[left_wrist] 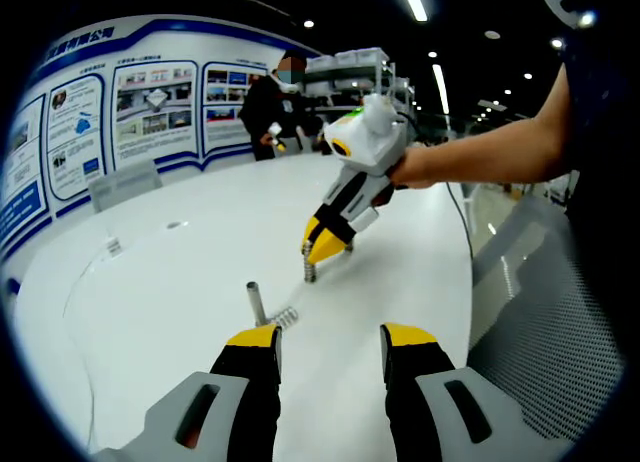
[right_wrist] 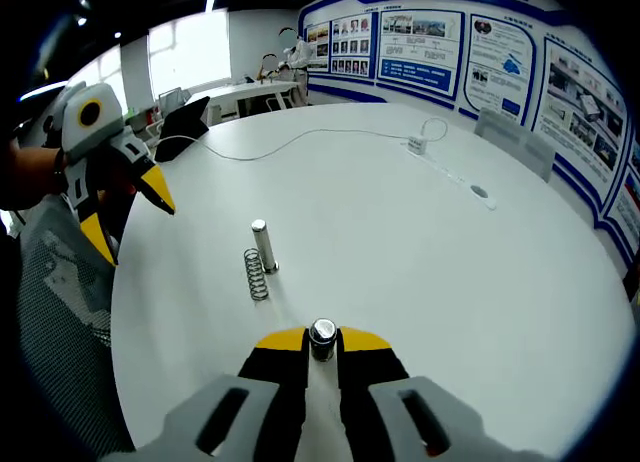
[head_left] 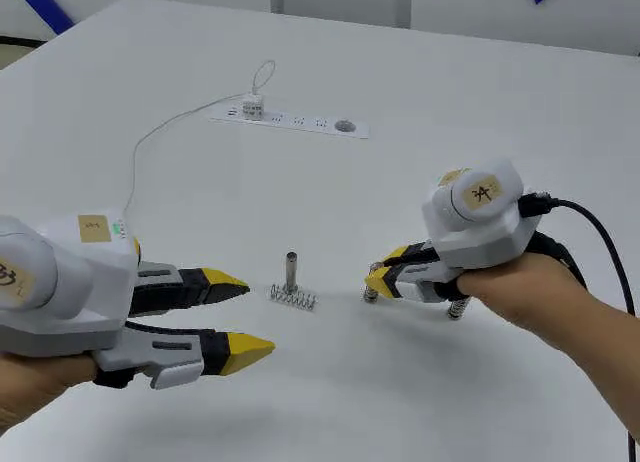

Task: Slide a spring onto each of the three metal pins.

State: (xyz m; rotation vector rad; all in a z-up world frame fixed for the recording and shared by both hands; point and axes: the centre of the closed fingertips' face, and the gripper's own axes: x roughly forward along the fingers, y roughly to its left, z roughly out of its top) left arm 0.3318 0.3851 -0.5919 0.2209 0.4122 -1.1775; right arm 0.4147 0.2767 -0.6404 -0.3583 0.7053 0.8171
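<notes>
The left gripper (head_left: 240, 317), white-bodied with black fingers and yellow tips, has its fingers spread wide apart with nothing between them. Just ahead of those fingertips a bare silver metal pin (head_left: 291, 270) stands upright on the white tabletop (head_left: 400, 182). A loose coiled steel spring (head_left: 293, 298) lies on its side at the pin's foot; whether the two touch I cannot tell. In the left gripper view both sit just beyond the tip of the left-hand finger. The right gripper (head_left: 380, 280) points its fingers toward the bare pin from the opposite side, a little apart from it. In the right gripper view its fingertips are pressed closed on the round top of a second metal pin (right_wrist: 322, 334), and coils show just below the tips in the head view. A third coil-wrapped pin (head_left: 457, 307) stands under the right gripper's body, behind its fingers. Well beyond both pairs of fingers lie a flat white power strip (head_left: 290, 119) and a thin white cable (head_left: 160, 137).
</notes>
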